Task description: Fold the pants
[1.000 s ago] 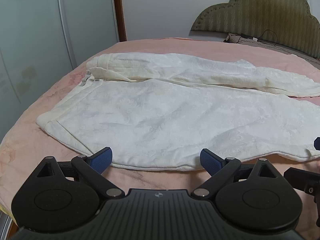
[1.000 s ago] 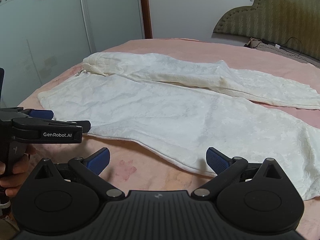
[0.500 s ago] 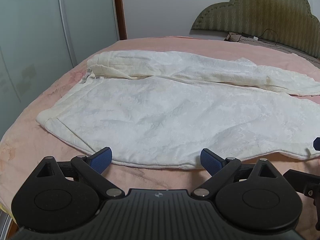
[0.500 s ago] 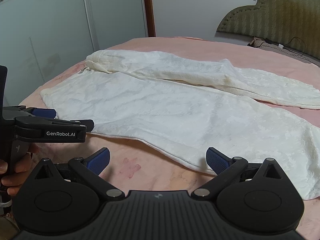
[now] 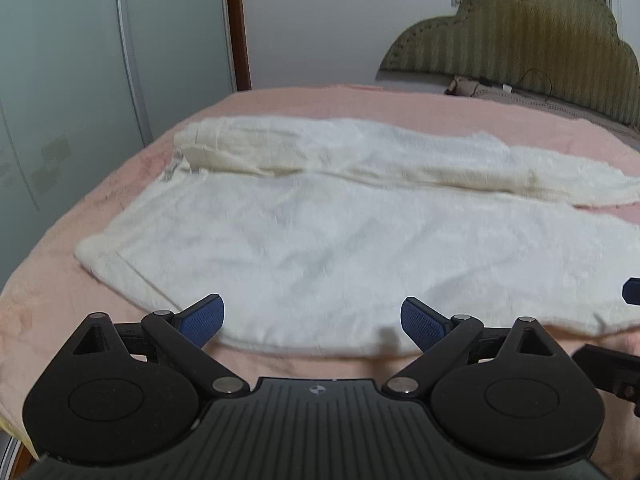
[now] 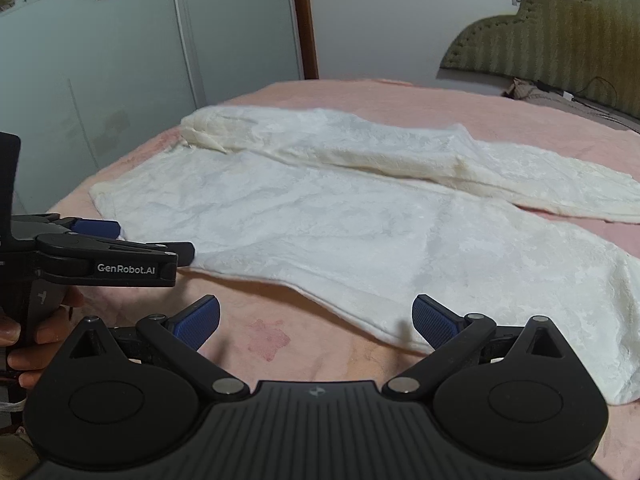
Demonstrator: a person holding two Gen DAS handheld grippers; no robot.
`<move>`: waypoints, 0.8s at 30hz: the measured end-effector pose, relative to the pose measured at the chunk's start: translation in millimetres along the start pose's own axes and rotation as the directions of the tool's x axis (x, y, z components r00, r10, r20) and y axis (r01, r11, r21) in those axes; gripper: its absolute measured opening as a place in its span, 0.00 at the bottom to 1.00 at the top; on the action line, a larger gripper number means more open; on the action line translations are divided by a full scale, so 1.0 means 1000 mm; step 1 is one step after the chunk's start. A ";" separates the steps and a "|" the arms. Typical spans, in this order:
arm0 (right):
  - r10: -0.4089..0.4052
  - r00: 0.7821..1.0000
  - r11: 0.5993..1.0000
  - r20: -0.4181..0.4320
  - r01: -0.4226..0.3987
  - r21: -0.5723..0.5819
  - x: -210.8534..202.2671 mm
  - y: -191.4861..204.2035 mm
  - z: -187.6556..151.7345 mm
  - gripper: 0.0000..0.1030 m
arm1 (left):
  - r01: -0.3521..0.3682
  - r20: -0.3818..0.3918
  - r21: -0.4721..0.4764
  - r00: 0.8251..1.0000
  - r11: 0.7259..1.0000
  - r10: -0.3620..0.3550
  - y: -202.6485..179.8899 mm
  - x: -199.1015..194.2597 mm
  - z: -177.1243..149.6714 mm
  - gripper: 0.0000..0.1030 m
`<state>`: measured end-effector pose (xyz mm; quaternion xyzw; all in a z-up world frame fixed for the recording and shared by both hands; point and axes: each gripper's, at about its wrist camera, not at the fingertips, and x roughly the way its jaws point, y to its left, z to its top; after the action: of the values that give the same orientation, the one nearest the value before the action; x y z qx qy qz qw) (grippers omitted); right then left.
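Note:
White pants (image 5: 340, 240) lie flat on the pink bed, waistband at the left, both legs running right; they also show in the right wrist view (image 6: 360, 232). My left gripper (image 5: 312, 318) is open and empty, its blue pads just over the near hem. It appears from the side in the right wrist view (image 6: 132, 244), at the waistband's near corner. My right gripper (image 6: 316, 316) is open and empty, low over the bed by the near leg's edge. One of its blue fingertips (image 5: 631, 290) shows at the right edge of the left wrist view.
The pink bedspread (image 6: 260, 332) has a darker blotch near my right gripper. A padded green headboard (image 5: 520, 44) stands at the far right. Frosted wardrobe doors (image 5: 80, 92) stand to the left of the bed. A cable and pillow (image 5: 500, 90) lie near the headboard.
Both grippers have moved forward and lower toward the near edge of the pants. Both stay open and empty. The pants have not moved.

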<state>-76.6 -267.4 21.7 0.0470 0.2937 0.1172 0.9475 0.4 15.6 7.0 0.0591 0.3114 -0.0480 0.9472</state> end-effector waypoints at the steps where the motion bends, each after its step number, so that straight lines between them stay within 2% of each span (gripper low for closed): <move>1: 0.006 1.000 1.000 0.022 -0.006 -0.011 -0.003 0.000 0.003 1.00 | -0.002 0.012 -0.005 1.000 1.000 0.002 0.002 0.001 0.006 0.94; 5: 0.011 0.992 0.990 0.122 0.007 -0.143 -0.003 0.000 0.019 1.00 | -0.060 0.037 -0.036 0.997 0.998 0.062 0.010 0.017 0.034 0.95; 7: -0.041 0.994 0.970 0.103 0.064 -0.236 0.012 0.001 0.031 1.00 | -0.091 0.043 -0.040 0.995 0.995 0.093 0.013 0.028 0.044 0.95; 9: -0.066 0.994 0.956 0.089 0.089 -0.279 0.031 0.000 0.043 1.00 | -0.125 0.034 -0.038 0.991 0.991 0.126 0.017 0.042 0.051 0.95; 15: 0.018 1.000 0.977 0.020 -0.013 -0.212 0.088 -0.027 0.080 1.00 | -0.186 -0.018 -0.050 0.983 0.981 0.185 0.033 0.086 0.058 0.95; 20: 0.104 0.994 0.983 -0.031 -0.107 -0.151 0.146 -0.053 0.121 1.00 | -0.181 -0.062 -0.045 0.982 0.983 0.178 0.038 0.115 0.043 0.97; 24: 0.158 0.987 0.984 -0.038 -0.161 -0.083 0.201 -0.071 0.165 1.00 | -0.186 -0.012 -0.040 0.983 0.982 0.185 0.036 0.116 0.031 1.00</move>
<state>191.7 -288.9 36.6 0.0280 0.2986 0.2058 0.9315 115.8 40.5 -34.3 0.0685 0.3091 0.0471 0.9474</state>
